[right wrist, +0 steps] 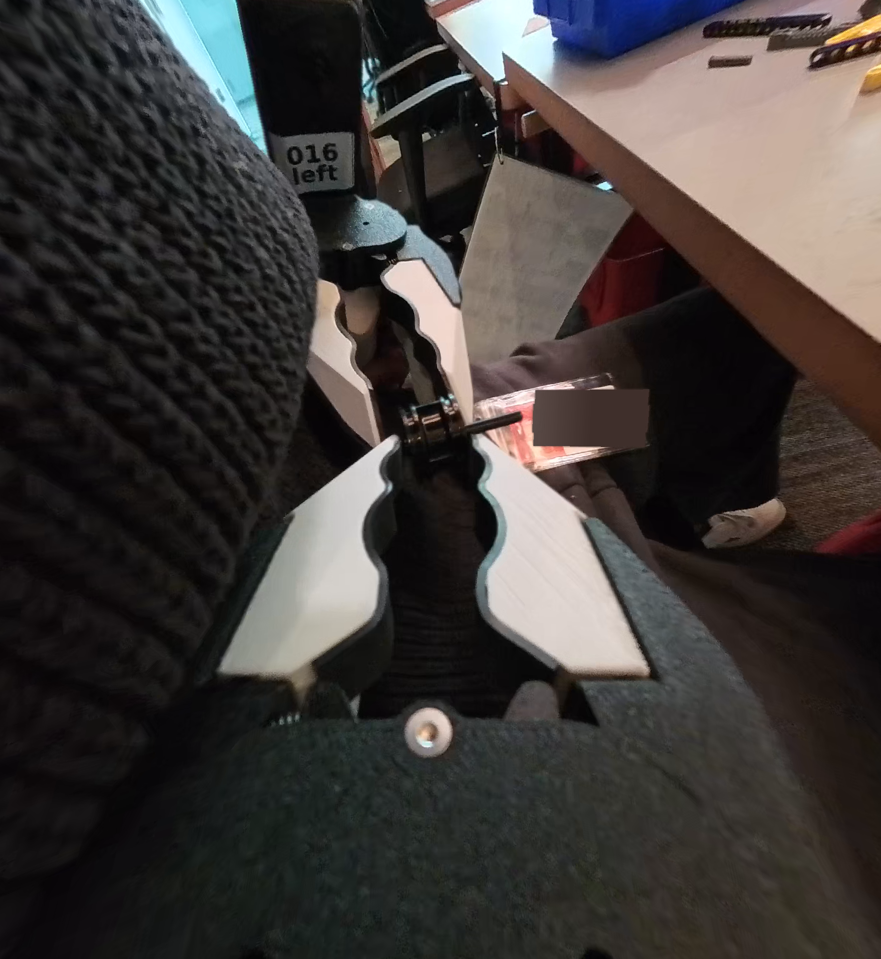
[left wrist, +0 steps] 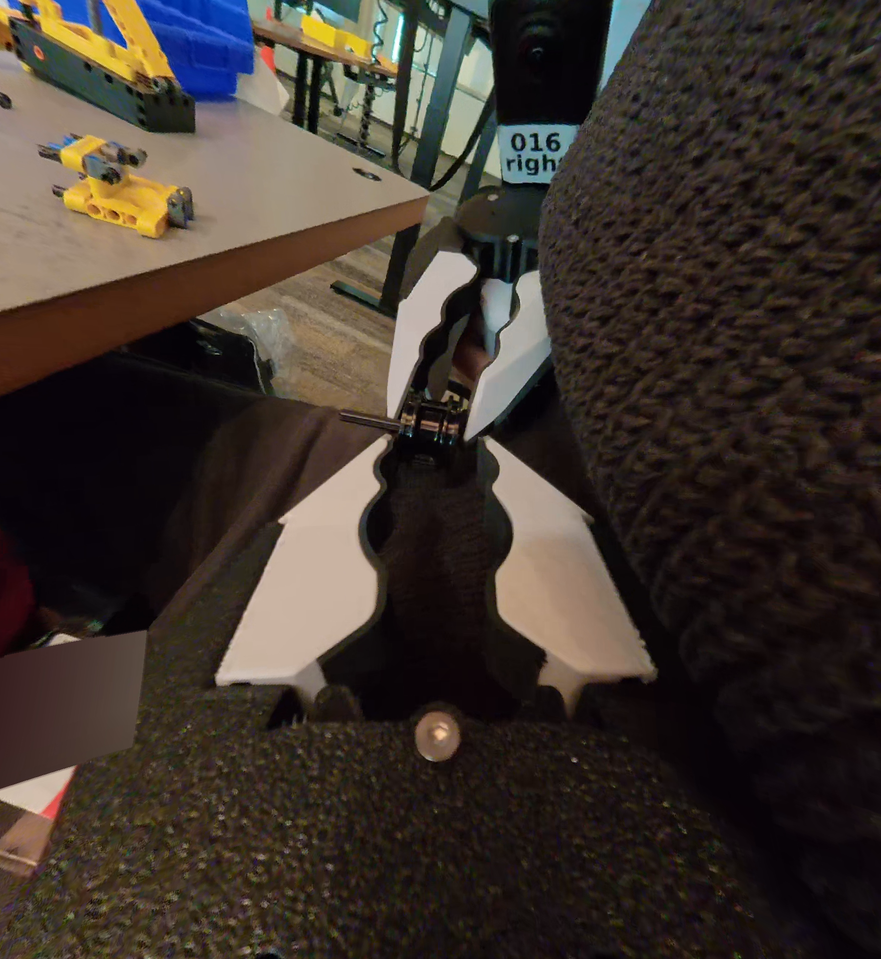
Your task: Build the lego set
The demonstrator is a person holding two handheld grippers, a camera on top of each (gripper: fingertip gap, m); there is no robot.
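A small black wheel-like piece with a thin black axle sticking out to one side is held in the air below the table edge, over a person's dark-clothed lap. My left gripper points up at it, and its white fingertips are closed on the piece's lower part. My right gripper comes down from above, tip to tip with the left one, and is closed on the same piece. In the right wrist view the piece sits between my right gripper and the opposing left gripper.
A grey table holds a yellow-and-black brick model, a small yellow brick assembly and a blue bin. A dark knitted sleeve fills the right side. A clear badge holder lies on the lap, and a white shoe is on the floor. Only a small space, under 4 cm, lies between the two pairs of fingers.
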